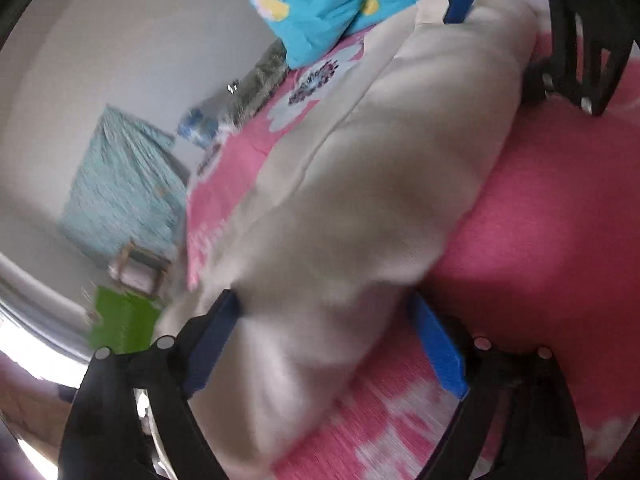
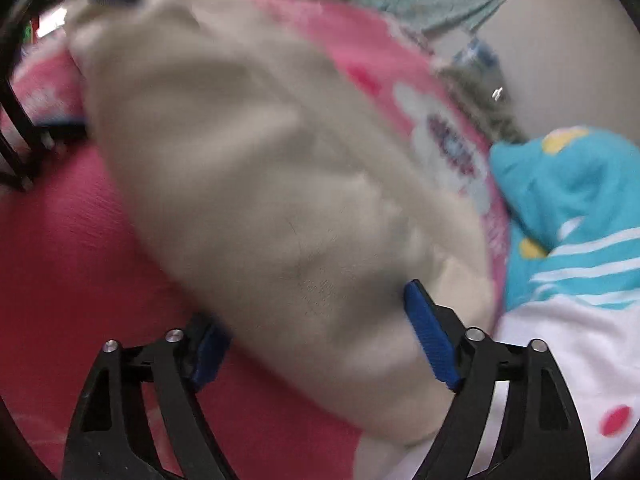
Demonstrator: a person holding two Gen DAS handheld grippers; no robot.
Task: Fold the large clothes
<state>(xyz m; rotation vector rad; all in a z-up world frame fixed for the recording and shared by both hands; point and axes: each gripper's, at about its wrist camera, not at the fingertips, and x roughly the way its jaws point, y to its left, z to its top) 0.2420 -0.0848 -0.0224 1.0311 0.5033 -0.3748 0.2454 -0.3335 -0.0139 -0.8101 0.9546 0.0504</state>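
A: Where is the large beige soft-fabric garment [image 1: 360, 168] sitting?

B: It is lying bunched in a long roll across the pink flower-printed bedsheet [image 1: 552, 200] on the bed, stretching between the two grippers.

A: What is the left gripper [image 1: 324, 344] doing?

B: Its blue-padded jaws are standing apart with one end of the beige cloth bulging between them. Blur is smearing the fabric, so I cannot tell whether they are actually pinching it.

A: And the right gripper [image 2: 316, 332]?

B: Much the same: the garment's other end is filling the gap between its blue pads [image 2: 430, 340], one pad half hidden under the cloth, and I cannot tell whether the grip is clenched.

A: Anything lying beside it?

B: A turquoise cloth with white stripes and yellow spots [image 2: 580, 200] is resting near the right end, and a pale teal patterned drape [image 1: 120, 184] is hanging by the grey wall.
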